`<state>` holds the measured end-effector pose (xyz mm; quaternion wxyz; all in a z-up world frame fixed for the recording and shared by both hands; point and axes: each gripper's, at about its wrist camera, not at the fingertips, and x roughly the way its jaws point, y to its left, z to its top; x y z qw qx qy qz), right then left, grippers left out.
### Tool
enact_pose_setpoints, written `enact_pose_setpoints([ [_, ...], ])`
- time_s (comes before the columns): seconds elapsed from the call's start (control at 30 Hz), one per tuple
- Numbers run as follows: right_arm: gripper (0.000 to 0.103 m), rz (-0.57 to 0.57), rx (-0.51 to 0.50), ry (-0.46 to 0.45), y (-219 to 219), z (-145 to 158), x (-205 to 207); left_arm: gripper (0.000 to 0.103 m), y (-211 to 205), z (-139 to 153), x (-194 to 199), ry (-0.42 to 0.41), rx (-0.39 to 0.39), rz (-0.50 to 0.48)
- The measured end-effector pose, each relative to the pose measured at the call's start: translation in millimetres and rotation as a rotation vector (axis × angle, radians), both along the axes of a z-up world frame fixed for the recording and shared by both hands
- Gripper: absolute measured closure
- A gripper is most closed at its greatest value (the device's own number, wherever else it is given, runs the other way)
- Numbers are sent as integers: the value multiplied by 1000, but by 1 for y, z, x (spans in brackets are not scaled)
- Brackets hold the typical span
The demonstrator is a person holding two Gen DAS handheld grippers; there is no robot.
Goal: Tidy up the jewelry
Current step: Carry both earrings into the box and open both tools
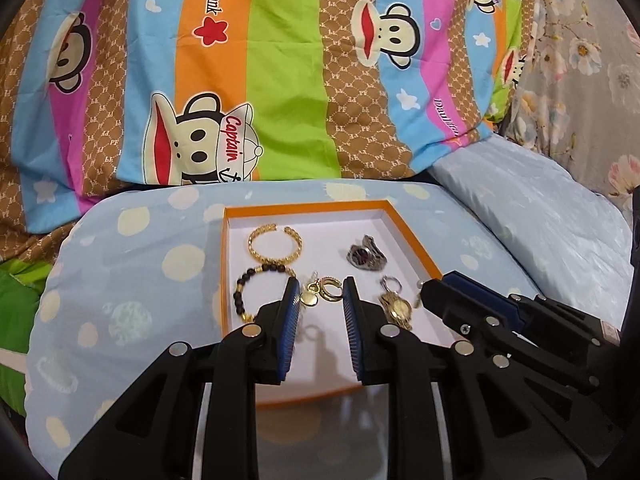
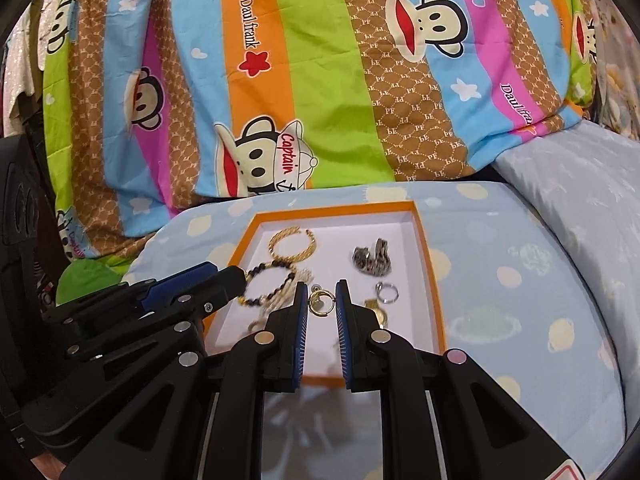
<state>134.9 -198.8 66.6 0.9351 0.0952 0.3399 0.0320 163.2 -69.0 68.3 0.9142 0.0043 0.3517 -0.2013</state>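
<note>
An orange-rimmed white tray (image 1: 412, 236) (image 2: 432, 272) holds jewelry: a gold cuff bracelet (image 1: 274, 246) (image 2: 294, 244), a dark bead bracelet (image 1: 256, 284) (image 2: 266, 284), gold hoop earrings with a pendant (image 1: 322, 290) (image 2: 321, 300), a silver watch (image 1: 366, 256) (image 2: 370, 260), a silver ring (image 1: 388, 282) (image 2: 386, 292) and a gold watch (image 1: 396, 308). My left gripper (image 1: 320, 292) is open above the earrings. My right gripper (image 2: 321, 294) is open, with the gold hoops between its tips. Each gripper also shows in the other's view, the right one (image 1: 472, 300) and the left one (image 2: 192, 284).
The tray lies on a light blue dotted cushion (image 1: 120, 280) (image 2: 520, 300). A striped cartoon-monkey blanket (image 1: 280, 80) (image 2: 320, 80) rises behind it. A pale blue pillow (image 1: 540, 220) (image 2: 580, 184) lies at the right.
</note>
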Motion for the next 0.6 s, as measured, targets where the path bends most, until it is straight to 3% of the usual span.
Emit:
enact_pose_setpoints([
  [0.33,89,-19,-24,45,-7,-26,53,82,-10,-31,51,38,32,41],
  [0.6,89,-16,-26,73,-8,-44,71,82,-8,-48,65,58,38,36],
])
